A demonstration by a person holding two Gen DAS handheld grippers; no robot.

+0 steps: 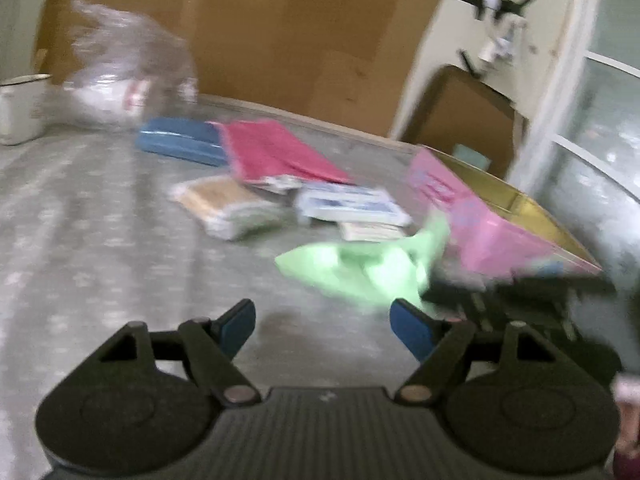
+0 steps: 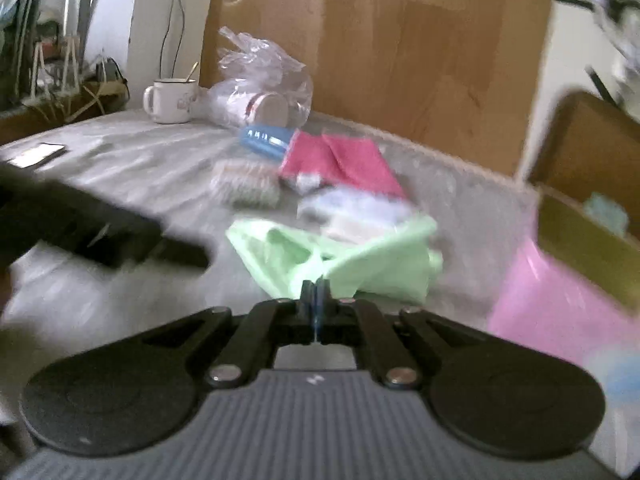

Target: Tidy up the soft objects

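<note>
currently: pinching the green cloth

right gripper is clamping fully onto the near edge of the green cloth, likely for lifting toward the pink box. left gripper is hovering wide, holding nothing, beside it.

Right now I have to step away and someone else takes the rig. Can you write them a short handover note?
Right gripper: fingers shut on the near edge of the green cloth, which lies crumpled on the bed.
Left gripper: open, empty, just left of the green cloth.
Things: pink box stands open to the right of the cloth. Behind the cloth lie the red cloth, blue pack, beige pack and some white packs.
Done: no soft items can be seen in the box, though only part of its inside shows.
Left: move the green cloth, then the rest.
</note>
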